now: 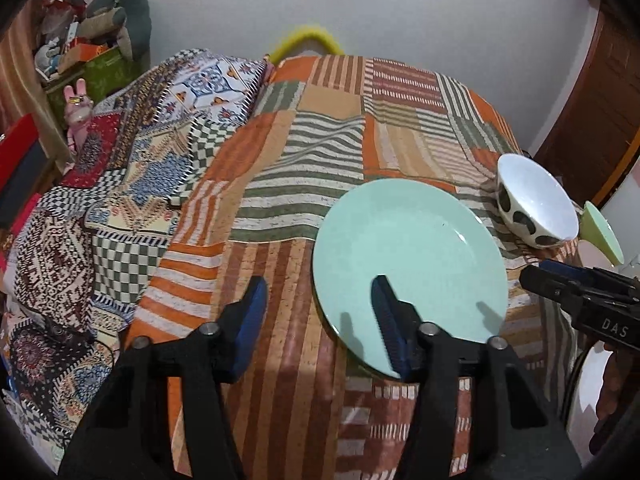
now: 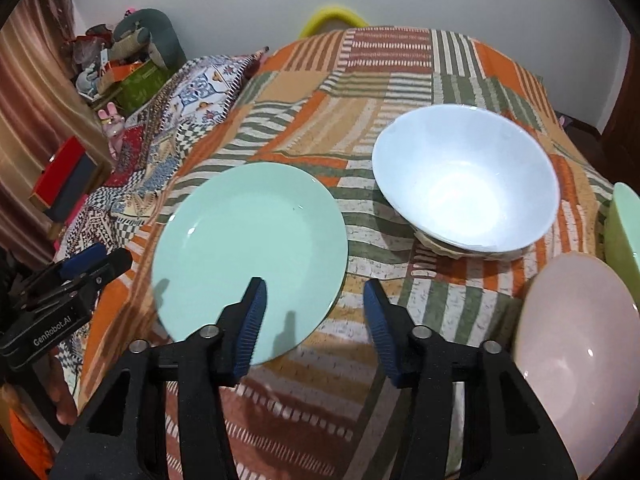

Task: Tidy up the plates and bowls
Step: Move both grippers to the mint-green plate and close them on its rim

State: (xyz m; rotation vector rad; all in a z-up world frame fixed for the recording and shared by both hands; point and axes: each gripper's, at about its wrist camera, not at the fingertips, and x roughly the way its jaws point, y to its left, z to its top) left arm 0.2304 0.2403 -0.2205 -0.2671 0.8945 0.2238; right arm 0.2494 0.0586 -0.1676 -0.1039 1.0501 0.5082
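- A patchwork bedspread [image 2: 360,92] in orange, green and brown stripes covers the soft surface, against a pale wall.
- The mint-green plate [image 2: 250,236] lies flat near the front edge, left of the white bowl [image 2: 466,178] (spotted outside).
- It looks rigid, glossy, breakable; take it by the thin rim.
- Left gripper [image 1: 320,300] and right gripper [image 2: 316,300] both hover with jaws apart, holding nothing.

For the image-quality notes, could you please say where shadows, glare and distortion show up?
Left wrist view: finger shadows fall on the round mint-green plate; edges bend, corners vignette. Right wrist view: glare pools inside the white bowl; finger shadows cross the plate.
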